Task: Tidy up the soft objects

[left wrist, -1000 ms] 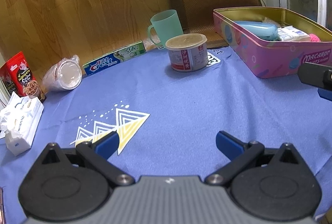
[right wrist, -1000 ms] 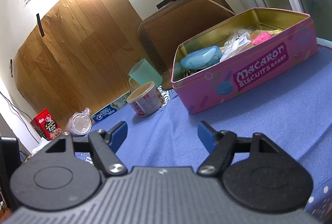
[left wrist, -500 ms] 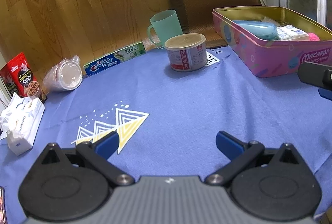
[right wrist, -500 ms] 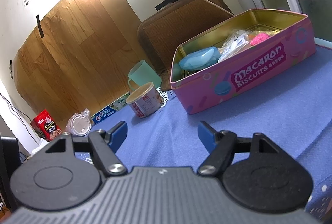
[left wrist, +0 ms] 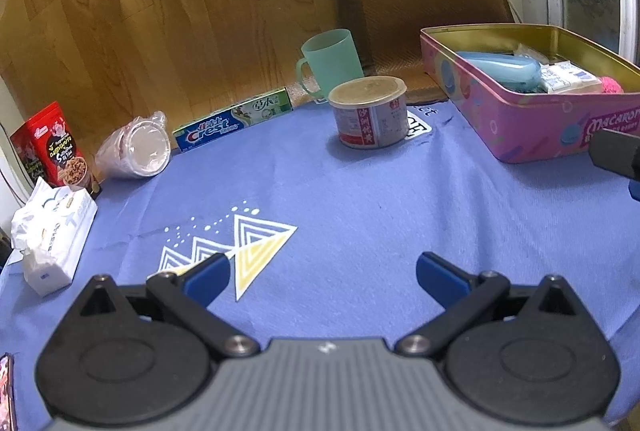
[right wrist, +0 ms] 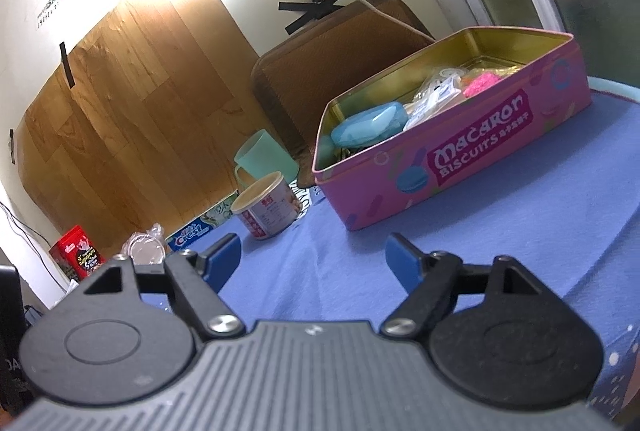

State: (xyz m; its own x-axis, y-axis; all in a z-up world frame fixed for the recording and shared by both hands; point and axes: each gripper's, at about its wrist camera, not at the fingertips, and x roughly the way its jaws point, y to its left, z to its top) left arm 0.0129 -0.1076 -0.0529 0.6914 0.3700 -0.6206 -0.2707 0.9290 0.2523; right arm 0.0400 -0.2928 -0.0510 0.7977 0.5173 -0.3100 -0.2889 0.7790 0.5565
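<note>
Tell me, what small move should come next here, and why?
Probably swing the left hand-held gripper toward the white tissue pack at the cloth's left edge. Both it and the right hand-held gripper are open and empty, the pink macaron tin already holds items, and the tissue pack looks like the soft thing left outside.

mug [left wrist: 330, 61]: teal, upright, behind can
can [left wrist: 370, 111]: upright, on blue cloth [left wrist: 360, 199]
toothpaste box [left wrist: 232, 119]: flat, near back edge
snack pouch [left wrist: 50, 147]: red, far left
</note>
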